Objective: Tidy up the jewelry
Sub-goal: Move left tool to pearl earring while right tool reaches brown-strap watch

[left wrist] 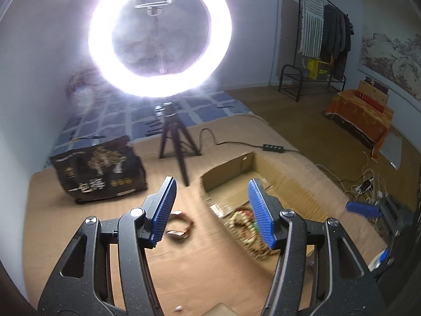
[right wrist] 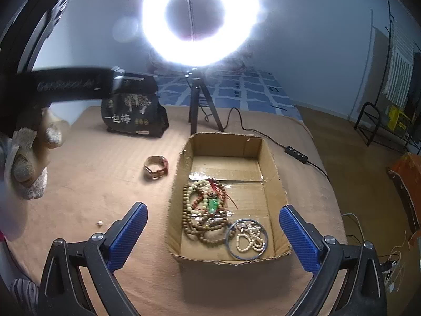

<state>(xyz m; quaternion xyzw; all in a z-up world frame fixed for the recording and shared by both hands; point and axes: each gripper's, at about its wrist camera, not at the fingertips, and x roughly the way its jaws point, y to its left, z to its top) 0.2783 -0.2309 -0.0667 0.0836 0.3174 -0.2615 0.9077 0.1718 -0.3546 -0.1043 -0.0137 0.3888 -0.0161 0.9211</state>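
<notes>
- Covering most of both views, a tan-blanketed bed (right wrist: 105,184) carries everything; a blue patterned sheet lies at its far end.
- Glaring ring light (right wrist: 201,18) stands on a black tripod behind the box.
- Black printed bag (right wrist: 131,113) sits far left on the bed.
- Open cardboard box (right wrist: 271,163) lies in the middle, holding wooden bead strands (right wrist: 194,210) with a green pendant, plus a blue bangle (right wrist: 247,239) encircling a pale bead string at its near right corner.
- Left gripper (left wrist: 211,210): jaws partly open, empty, above the bed beside the box.
- Right gripper (right wrist: 213,237): jaws wide apart, empty, hovering over the box's near end.
- Tan-and-red watch (right wrist: 156,168) rests on the bed, just left of the box.
- Tiny pale piece (right wrist: 99,223) lies near the front left.
</notes>
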